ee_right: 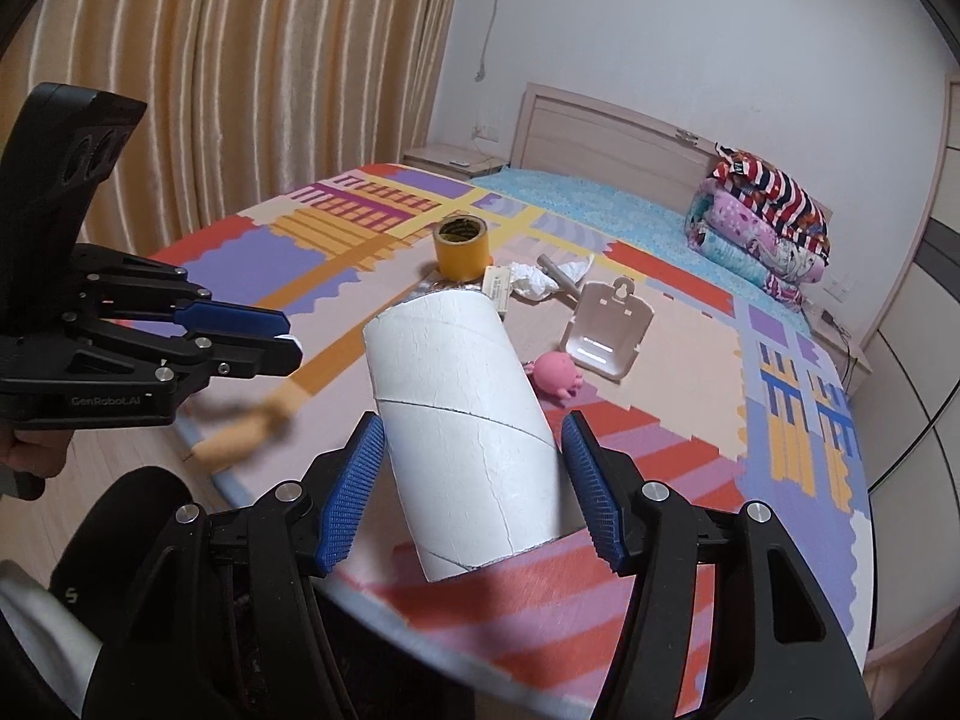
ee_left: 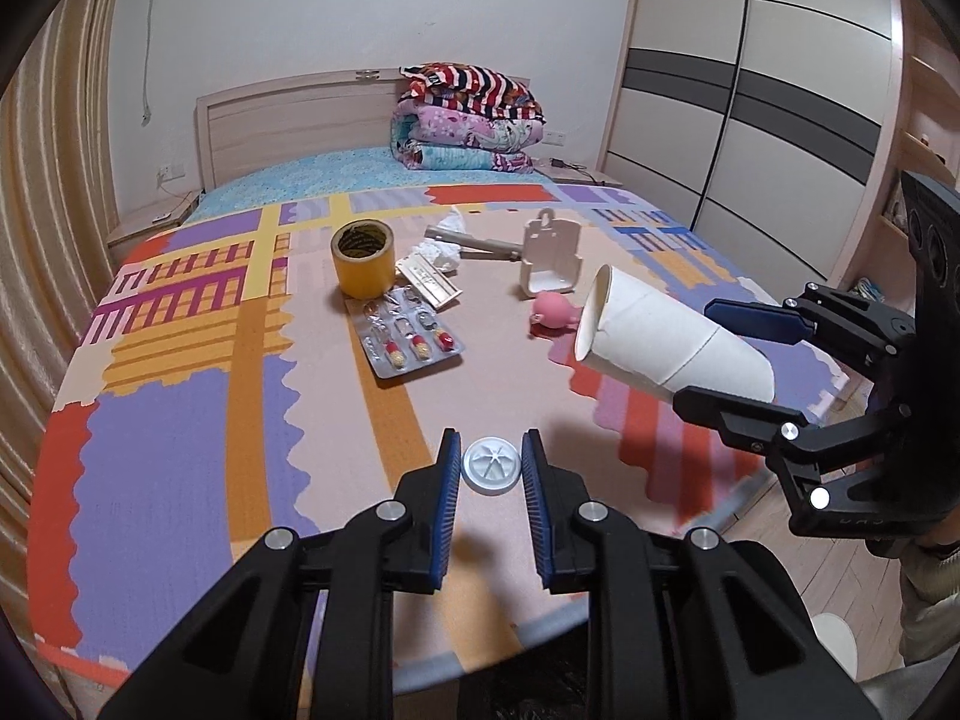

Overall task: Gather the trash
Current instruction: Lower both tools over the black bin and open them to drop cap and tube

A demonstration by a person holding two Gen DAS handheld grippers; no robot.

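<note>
Left hand-held gripper (ee_left: 492, 468): nearly closed, blue pads pinching a small white round plastic lid (ee_left: 491, 467), lifted over the near edge of the bed.
Right hand-held gripper (ee_right: 474, 450): half open, clamped on a white cardboard tube (ee_right: 462, 420), held tilted above the bed.
Bed (ee_left: 180, 420): patchwork mat carrying a yellow tape roll (ee_left: 363, 258), a foil pill blister (ee_left: 411, 339), crumpled white tissue (ee_left: 444, 246) and a pink toy (ee_left: 555, 312).
</note>
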